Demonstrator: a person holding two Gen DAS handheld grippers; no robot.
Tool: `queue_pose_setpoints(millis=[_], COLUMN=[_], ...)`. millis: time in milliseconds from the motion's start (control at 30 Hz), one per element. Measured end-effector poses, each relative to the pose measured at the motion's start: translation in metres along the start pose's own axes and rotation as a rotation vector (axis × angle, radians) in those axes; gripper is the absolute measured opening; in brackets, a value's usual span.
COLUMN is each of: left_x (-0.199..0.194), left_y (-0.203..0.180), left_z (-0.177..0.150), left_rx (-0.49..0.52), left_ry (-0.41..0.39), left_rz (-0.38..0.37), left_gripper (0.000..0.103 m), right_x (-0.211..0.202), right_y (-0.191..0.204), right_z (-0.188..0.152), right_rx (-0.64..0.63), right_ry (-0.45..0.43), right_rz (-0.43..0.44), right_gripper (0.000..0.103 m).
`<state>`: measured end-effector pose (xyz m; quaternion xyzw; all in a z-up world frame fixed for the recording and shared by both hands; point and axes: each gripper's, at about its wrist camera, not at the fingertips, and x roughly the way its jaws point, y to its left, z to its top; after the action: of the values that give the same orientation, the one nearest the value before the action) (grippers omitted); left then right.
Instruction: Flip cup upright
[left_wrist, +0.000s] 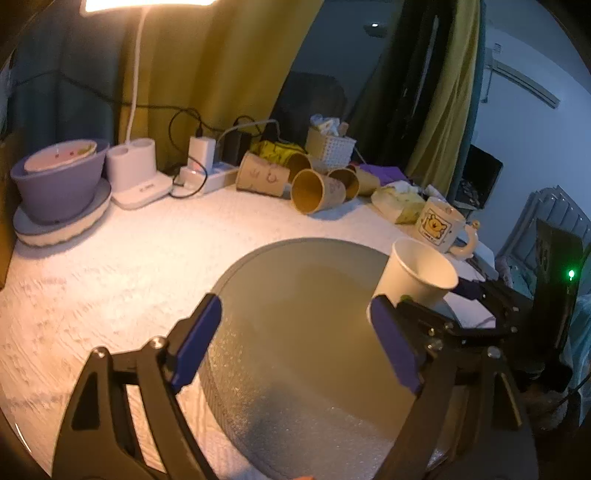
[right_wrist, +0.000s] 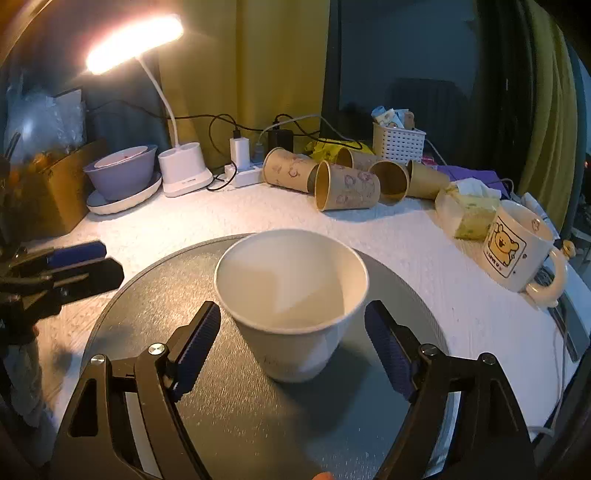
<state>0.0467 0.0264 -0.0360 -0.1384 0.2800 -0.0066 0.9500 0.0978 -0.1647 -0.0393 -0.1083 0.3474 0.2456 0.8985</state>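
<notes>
Both grippers are spread wide and neither one is holding anything, as far as we can see. Our right gripper (right_wrist: 291, 325) has its blue-padded fingers (right_wrist: 197, 345) sitting either side of the white paper cup (right_wrist: 291, 295), and there's a visible gap between each pad and the cup wall, so no contact there. That cup stands upright, mouth up, on the round grey turntable (right_wrist: 221, 406), roughly in the middle of it from the right wrist view. We've got the right gripper low and level, pointing across the disc toward the back of the table. Our left gripper (left_wrist: 295, 325) is just as far apart, hovering over the bare part of the turntable (left_wrist: 295, 314) with nothing between the pads; in its view the cup (left_wrist: 417, 273) shows at the right edge of the disc, just behind its right finger (left_wrist: 391, 343), and we can't tell whether they touch. From the right wrist view the left gripper (right_wrist: 74, 266) pokes in at the left edge of the disc, well apart from the cup. Behind everything, on the white tablecloth (right_wrist: 406, 258), we see brown paper cups (right_wrist: 347, 192) lying on their sides, a bear mug (right_wrist: 517, 251), a lit desk lamp (right_wrist: 184, 170) and a purple bowl (right_wrist: 122, 173).
</notes>
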Motion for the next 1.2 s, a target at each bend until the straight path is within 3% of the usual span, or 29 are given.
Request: queue_pose_setpoints(millis=[533,1200], left_x=[-0.045,-0.099], left_y=[-0.039,-0.081], left_z=[0.009,0.015], left_rx=[0.155,0.327], left_ry=[-0.142,-0.264], left_rz=[-0.055,-0.096], left_gripper=[0.088,0.090], right_x=[-0.064,-0.143], right_y=[-0.004,0.003], right_z=[-0.018,-0.009], right_rx=[0.079,0.090], right_ry=[0.003,-0.118], right_rz=[-0.037,-0.127], right_gripper=[0.083,0.083])
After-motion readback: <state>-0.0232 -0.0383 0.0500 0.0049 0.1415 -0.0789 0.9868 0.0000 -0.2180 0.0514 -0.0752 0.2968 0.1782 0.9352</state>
